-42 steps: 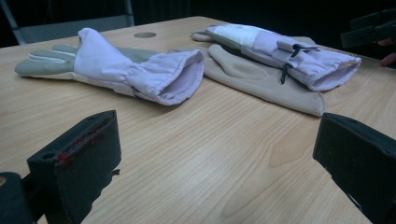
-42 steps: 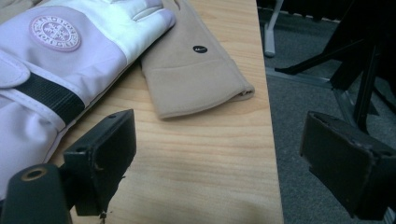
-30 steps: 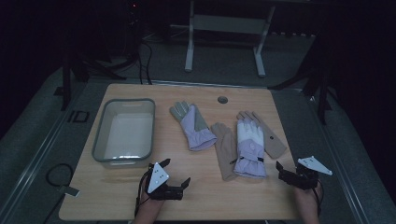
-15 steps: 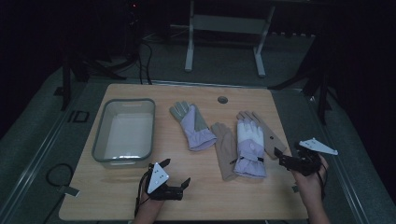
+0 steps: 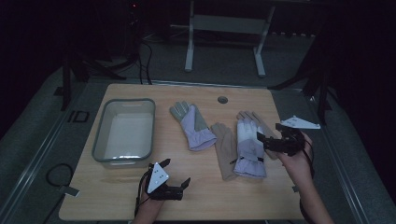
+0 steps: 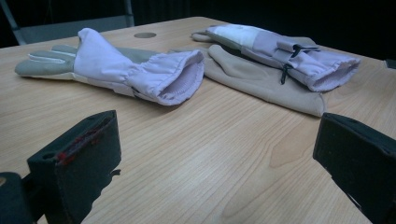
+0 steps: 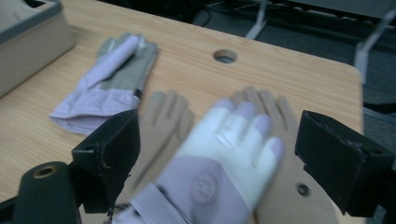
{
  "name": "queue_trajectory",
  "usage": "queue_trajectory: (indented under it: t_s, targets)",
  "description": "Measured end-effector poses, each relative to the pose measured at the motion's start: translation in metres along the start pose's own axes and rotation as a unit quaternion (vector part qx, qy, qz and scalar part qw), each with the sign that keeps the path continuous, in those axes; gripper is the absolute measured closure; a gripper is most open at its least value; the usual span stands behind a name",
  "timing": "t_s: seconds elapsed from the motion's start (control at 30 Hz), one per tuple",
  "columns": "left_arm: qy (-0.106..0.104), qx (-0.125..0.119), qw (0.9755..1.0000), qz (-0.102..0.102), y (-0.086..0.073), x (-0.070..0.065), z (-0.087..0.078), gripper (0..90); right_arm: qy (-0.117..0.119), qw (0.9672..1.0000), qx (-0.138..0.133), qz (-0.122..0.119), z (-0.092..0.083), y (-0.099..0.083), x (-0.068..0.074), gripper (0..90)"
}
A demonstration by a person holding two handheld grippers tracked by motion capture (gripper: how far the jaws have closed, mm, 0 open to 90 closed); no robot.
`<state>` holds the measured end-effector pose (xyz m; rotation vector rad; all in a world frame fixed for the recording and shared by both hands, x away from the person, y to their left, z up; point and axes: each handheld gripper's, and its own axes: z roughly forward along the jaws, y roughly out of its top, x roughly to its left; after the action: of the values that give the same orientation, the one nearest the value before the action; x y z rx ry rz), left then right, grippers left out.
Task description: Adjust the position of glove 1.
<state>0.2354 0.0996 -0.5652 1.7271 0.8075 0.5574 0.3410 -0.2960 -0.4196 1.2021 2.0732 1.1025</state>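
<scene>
A wooden table (image 5: 261,196) with rounded corners, seen from above in a dim room, carries four gloves and a clear plastic bin (image 5: 124,131) that sits near its left edge. The right gripper (image 5: 265,141), held in a person's hand that comes in over the table's right edge, hovers with its jaws spread apart and nothing between them, just beside the right flank of a lilac and white work glove (image 5: 249,148). That glove lies palm down toward the right half of the table, fingers pointing to the far edge and its gathered cuff toward the near edge. It rests partly on top of two tan gloves: one tan glove (image 5: 226,151) shows along its left side and the other tan glove (image 5: 258,119) peeks out beyond its fingers on the right. In the right gripper view, the lilac and white glove (image 7: 224,163) fills the space between the two black jaws, blurred, with the tan fingers on either side. A second lilac glove with a grey palm (image 5: 193,126) lies apart near the middle of the table, between the bin and the stacked gloves. The left gripper (image 5: 180,184) rests low over the near edge of the table, left of centre, its jaws wide apart and empty; the left gripper view looks along the wood grain toward the open cuff of the grey-palmed glove (image 6: 140,70). A small round hole (image 5: 222,100) sits near the far edge.
</scene>
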Motion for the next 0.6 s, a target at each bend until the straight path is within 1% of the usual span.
queue_trajectory:
  t_s: [0.07, 0.1, 0.13, 0.17, 0.2, 0.23, 0.27, 0.3, 0.37, 0.4, 0.47, 0.5, 0.53, 0.57, 0.6]
  targets:
    - [0.0, 0.001, 1.0, 0.001, 0.0, 0.0, 0.0, 1.0, 0.013, 0.9999, 0.005, -0.01, 0.006, 0.008, 0.006, 16.1]
    - [0.0, 0.0, 1.0, 0.001, 0.0, 0.0, 0.0, 1.0, 0.014, 0.9998, 0.005, -0.013, 0.009, 0.012, 0.009, 17.9]
    - [-0.001, 0.0, 1.0, 0.001, 0.0, 0.0, 0.0, 1.0, 0.02, 0.9996, 0.006, -0.018, 0.012, 0.015, 0.012, 19.4]
    - [-0.002, 0.0, 1.0, 0.001, 0.0, 0.0, 0.0, 1.0, 0.025, 0.9994, 0.01, -0.023, 0.015, 0.019, 0.015, 19.4]
    - [-0.002, 0.0, 1.0, 0.0, 0.0, 0.0, 0.0, 1.0, 0.025, 0.9993, 0.01, -0.027, 0.019, 0.022, 0.018, 21.6]
    - [-0.003, 0.0, 1.0, 0.0, 0.0, 0.0, 0.0, 1.0, 0.034, 0.9988, 0.014, -0.033, 0.022, 0.026, 0.022, 24.4]
    - [-0.003, 0.0, 1.0, 0.0, 0.0, 0.0, 0.0, 1.0, 0.038, 0.9984, 0.018, -0.038, 0.026, 0.029, 0.026, 24.7]
    - [-0.003, 0.0, 1.0, 0.0, 0.0, 0.0, 0.0, 1.1, 0.039, 0.998, 0.021, -0.045, 0.031, 0.032, 0.03, 27.9]
    - [-0.003, 0.001, 1.0, 0.001, 0.0, 0.0, 0.0, 1.0, 0.055, 0.9969, 0.028, -0.048, 0.04, 0.037, 0.036, 31.1]
    - [-0.003, 0.0, 1.0, 0.002, 0.0, 0.0, 0.0, 1.0, 0.055, 0.9967, 0.027, -0.053, 0.044, 0.039, 0.039, 34.4]
    - [-0.004, 0.001, 1.0, 0.002, 0.0, 0.0, 0.0, 1.0, 0.066, 0.9955, 0.033, -0.06, 0.054, 0.043, 0.047, 39.4]
    - [-0.004, 0.001, 1.0, 0.001, 0.0, 0.0, 0.0, 1.0, 0.068, 0.9951, 0.032, -0.064, 0.06, 0.045, 0.05, 44.1]
    - [-0.005, 0.001, 1.0, 0.0, 0.0, 0.0, 0.0, 1.0, 0.073, 0.9938, 0.038, -0.074, 0.067, 0.048, 0.056, 45.0]
    - [-0.005, 0.0, 1.0, 0.0, 0.0, 0.0, 0.0, 1.0, 0.078, 0.993, 0.042, -0.078, 0.071, 0.05, 0.059, 45.5]
    - [-0.005, 0.0, 1.0, 0.0, 0.0, 0.0, 0.0, 1.0, 0.083, 0.9923, 0.044, -0.081, 0.078, 0.052, 0.062, 49.1]
